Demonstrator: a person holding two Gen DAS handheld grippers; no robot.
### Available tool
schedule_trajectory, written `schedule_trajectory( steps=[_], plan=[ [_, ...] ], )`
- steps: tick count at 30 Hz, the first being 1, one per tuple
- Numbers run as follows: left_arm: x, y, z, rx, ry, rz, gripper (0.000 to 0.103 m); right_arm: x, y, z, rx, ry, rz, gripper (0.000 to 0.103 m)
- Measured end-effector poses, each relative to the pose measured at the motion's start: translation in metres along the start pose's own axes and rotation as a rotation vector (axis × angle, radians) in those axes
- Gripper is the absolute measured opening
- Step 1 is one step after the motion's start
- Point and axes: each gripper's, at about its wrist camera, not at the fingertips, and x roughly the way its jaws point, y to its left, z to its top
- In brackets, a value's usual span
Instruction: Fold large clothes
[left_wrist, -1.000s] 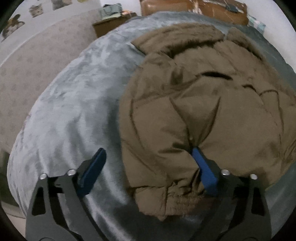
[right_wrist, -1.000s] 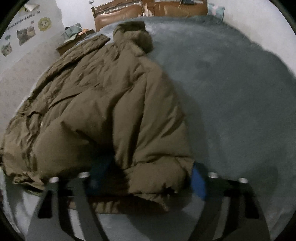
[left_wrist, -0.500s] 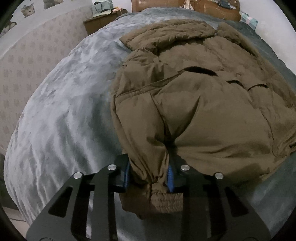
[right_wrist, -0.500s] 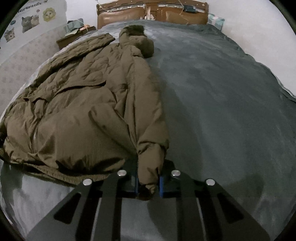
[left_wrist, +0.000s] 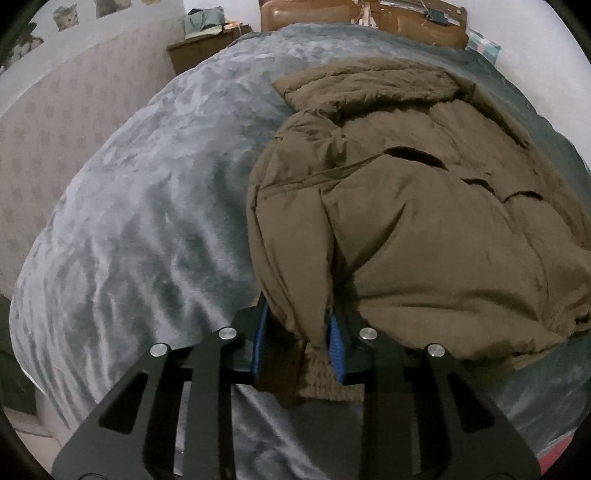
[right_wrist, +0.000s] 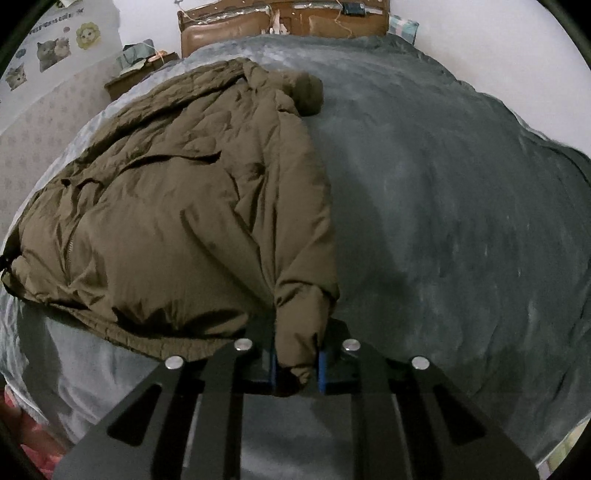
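A large olive-brown puffer jacket (left_wrist: 424, 206) lies spread on a grey-blue bed cover (left_wrist: 147, 206), its hood towards the headboard. My left gripper (left_wrist: 297, 339) is shut on the cuff end of the jacket's left sleeve (left_wrist: 291, 266), near the foot of the bed. In the right wrist view the jacket (right_wrist: 177, 206) fills the left half. My right gripper (right_wrist: 297, 363) is shut on the cuff of the right sleeve (right_wrist: 303, 306), which runs along the jacket's right edge. The blue pads (right_wrist: 321, 369) press both sides of the cuff.
A brown headboard (right_wrist: 284, 22) stands at the far end of the bed. A wooden nightstand (left_wrist: 199, 48) with clutter is at the far left beside a patterned wall. The bed cover (right_wrist: 461, 206) stretches to the right of the jacket.
Both grippers were open around the sleeve ends a second ago. They closed on the cuffs and have since lifted and pulled back slightly, stretching the sleeves.
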Motion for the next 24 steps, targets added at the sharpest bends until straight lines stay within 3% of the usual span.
schedule_trajectory(
  steps=[2,4,6,7,8,13,15,24],
  plan=[
    [0.006,0.003,0.007,0.002,0.001,0.000,0.030,0.006,0.003,0.004,-0.005,-0.004,-0.003,0.021],
    [0.003,0.004,0.011,-0.005,-0.004,0.017,0.039,0.006,0.002,0.006,-0.002,-0.016,-0.003,0.031],
    [-0.009,0.001,0.009,-0.007,-0.032,0.032,0.066,0.005,0.004,0.007,0.009,-0.031,-0.005,0.046],
    [-0.013,0.000,0.009,-0.006,-0.046,0.037,0.071,0.005,0.003,0.010,0.016,-0.038,-0.005,0.058],
    [-0.017,0.004,0.008,-0.004,-0.055,0.038,0.079,0.005,0.001,0.010,0.019,-0.042,-0.005,0.060],
    [-0.018,0.004,0.023,-0.001,-0.065,0.031,0.085,-0.005,-0.008,0.023,0.058,-0.079,0.008,0.068],
    [-0.025,0.007,0.026,-0.016,-0.081,0.017,0.097,-0.008,-0.010,0.031,0.071,-0.095,0.011,0.068],
    [-0.012,0.014,0.082,-0.005,-0.067,0.068,0.097,0.001,0.021,0.105,0.003,-0.158,0.019,0.068]
  ],
)
